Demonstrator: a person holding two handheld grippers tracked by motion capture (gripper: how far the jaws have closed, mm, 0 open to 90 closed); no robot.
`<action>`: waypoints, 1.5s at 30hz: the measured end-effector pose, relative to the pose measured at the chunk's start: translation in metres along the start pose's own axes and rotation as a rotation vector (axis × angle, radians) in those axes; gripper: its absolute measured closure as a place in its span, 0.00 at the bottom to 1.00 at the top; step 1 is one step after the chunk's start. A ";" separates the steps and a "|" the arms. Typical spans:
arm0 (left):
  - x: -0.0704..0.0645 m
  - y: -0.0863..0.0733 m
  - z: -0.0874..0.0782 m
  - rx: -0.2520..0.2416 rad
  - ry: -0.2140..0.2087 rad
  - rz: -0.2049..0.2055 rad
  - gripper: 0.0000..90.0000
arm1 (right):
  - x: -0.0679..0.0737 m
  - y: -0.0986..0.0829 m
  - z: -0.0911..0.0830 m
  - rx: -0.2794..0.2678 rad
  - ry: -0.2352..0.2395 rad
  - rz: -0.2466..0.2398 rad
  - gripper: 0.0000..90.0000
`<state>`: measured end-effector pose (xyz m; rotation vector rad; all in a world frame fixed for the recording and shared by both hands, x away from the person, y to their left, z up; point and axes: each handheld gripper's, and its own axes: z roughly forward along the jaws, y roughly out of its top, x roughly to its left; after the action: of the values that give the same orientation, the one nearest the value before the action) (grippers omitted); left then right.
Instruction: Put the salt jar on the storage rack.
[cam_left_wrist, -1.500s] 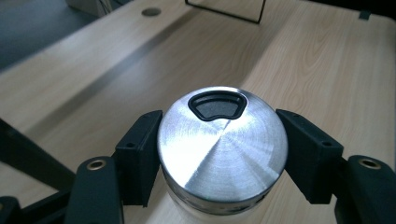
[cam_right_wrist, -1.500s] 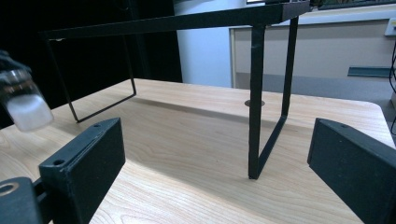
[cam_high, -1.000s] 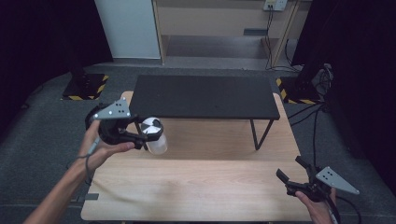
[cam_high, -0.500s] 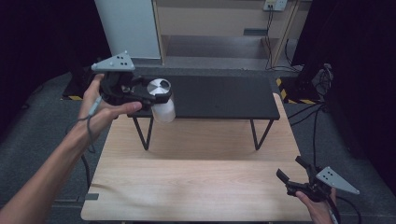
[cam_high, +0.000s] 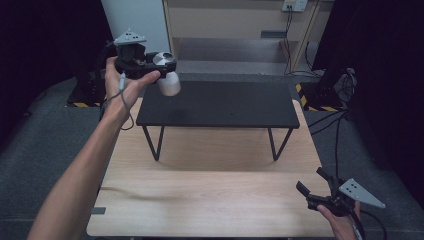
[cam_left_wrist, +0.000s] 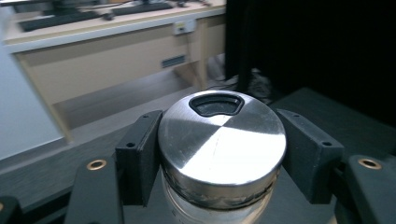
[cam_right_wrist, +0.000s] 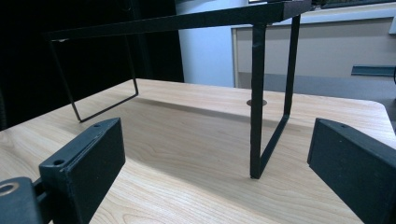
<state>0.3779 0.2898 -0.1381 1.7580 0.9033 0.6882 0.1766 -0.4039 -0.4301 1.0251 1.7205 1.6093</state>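
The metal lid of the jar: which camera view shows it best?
The left gripper view: the lid is close, with its dark recess visible. The high view shows it small, in the left hand-held gripper.

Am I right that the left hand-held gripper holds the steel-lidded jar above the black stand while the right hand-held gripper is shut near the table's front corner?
Not quite: the right hand-held gripper is open, not shut. The right gripper view shows its jaws wide apart with nothing between them. The rest stands: the left hand-held gripper clamps the steel-lidded jar above the black stand, and the right one sits near the front corner of the table.
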 end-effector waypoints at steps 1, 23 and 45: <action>0.000 0.000 0.003 0.006 0.016 0.004 0.38 | 0.000 0.000 0.000 -0.001 0.001 0.001 0.04; 0.008 -0.061 0.033 0.069 -0.008 -0.050 0.38 | -0.002 0.000 0.000 0.005 0.008 0.002 0.04; 0.021 -0.025 -0.017 -0.083 -0.107 -0.077 0.12 | -0.001 0.001 0.001 0.008 0.017 -0.001 0.04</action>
<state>0.3698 0.3209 -0.1552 1.6616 0.8535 0.5682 0.1780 -0.4041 -0.4293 1.0170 1.7402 1.6157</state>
